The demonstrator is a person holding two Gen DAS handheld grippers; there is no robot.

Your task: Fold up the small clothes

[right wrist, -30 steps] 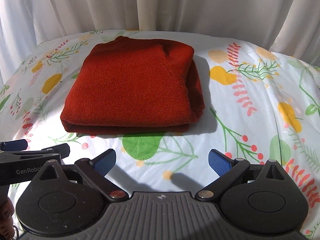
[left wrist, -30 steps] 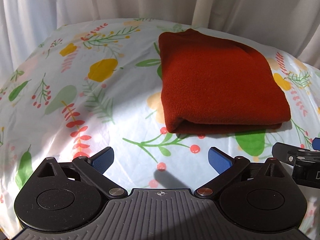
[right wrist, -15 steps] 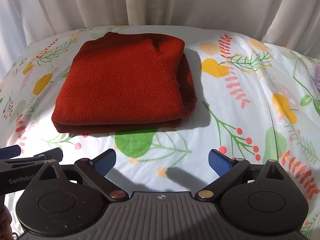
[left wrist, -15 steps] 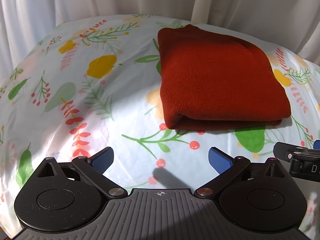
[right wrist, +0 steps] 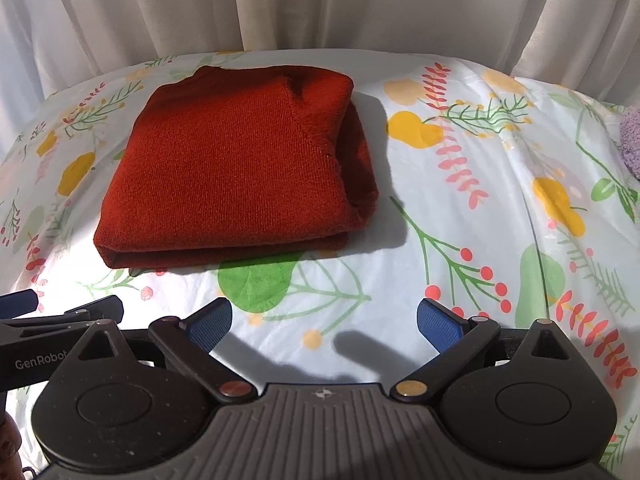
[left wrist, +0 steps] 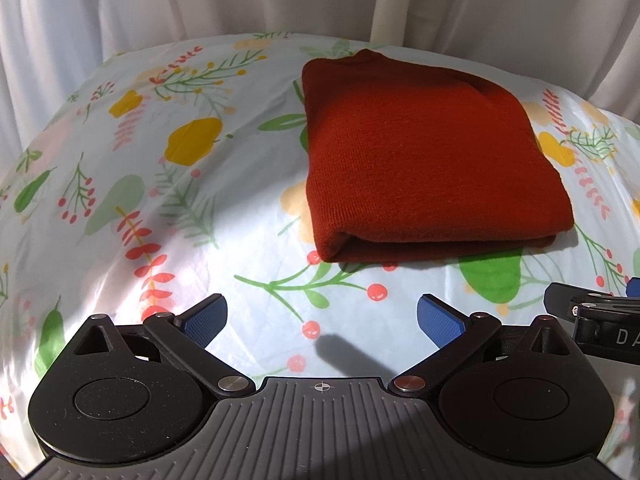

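A rust-red knit garment (left wrist: 424,160) lies folded into a thick rectangle on the floral cloth; it also shows in the right wrist view (right wrist: 236,168), left of centre. My left gripper (left wrist: 322,316) is open and empty, hovering short of the garment's near edge. My right gripper (right wrist: 324,318) is open and empty, also short of the garment and to its right. Each gripper's side shows at the edge of the other's view: the right one (left wrist: 596,312) and the left one (right wrist: 60,316).
The table is covered by a white floral cloth (left wrist: 160,220), also seen in the right wrist view (right wrist: 500,200). White curtains (right wrist: 320,4) hang close behind it. A purple fuzzy item (right wrist: 630,140) sits at the far right edge.
Both grippers have drawn back and risen slightly from the folded garment, which sits a little farther off and more to the left in the right view. The garment itself has not moved.
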